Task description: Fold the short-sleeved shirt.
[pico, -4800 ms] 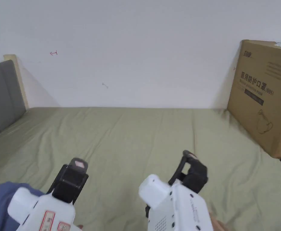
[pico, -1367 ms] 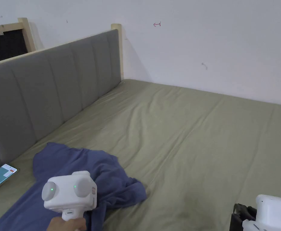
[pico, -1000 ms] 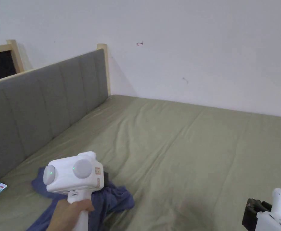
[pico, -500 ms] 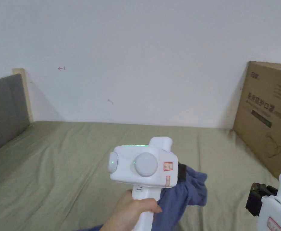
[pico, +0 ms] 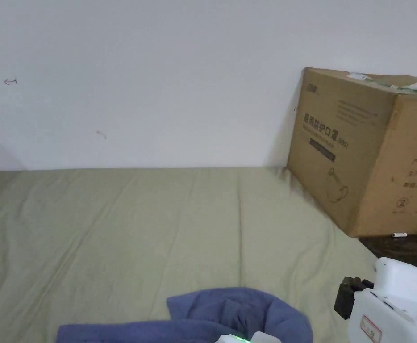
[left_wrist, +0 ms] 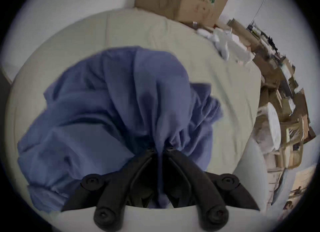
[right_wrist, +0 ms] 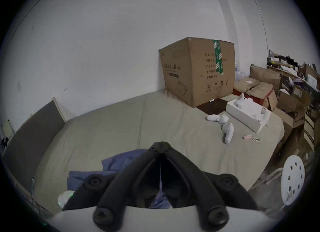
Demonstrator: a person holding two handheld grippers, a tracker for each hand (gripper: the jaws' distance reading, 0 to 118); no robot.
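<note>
Olive-green bedding covers the bed, which runs back to a plain white wall. Nearest, in the left gripper view, the left tongs are clamped on a bunched fold of the blue short-sleeved shirt; the cloth is pinched between both jaws and fans out from them in a crumpled heap over the sheet. In the head view the shirt lies rumpled at the lower edge of the bed, with a white bit of a gripper body just below it. To its right, the right tongs show in their own view with the jaws pressed together tip to tip; a thin pale strip seems to run down the slit between them, though the picture is too dim to say what it is. Part of the shirt lies behind and below these jaws. In the head view the white body of the right gripper sits at the lower right, beside the shirt and apart from it. Farther off, two white socks and a flat white box lie on the sheet. A large cardboard box stands against the wall.
</note>
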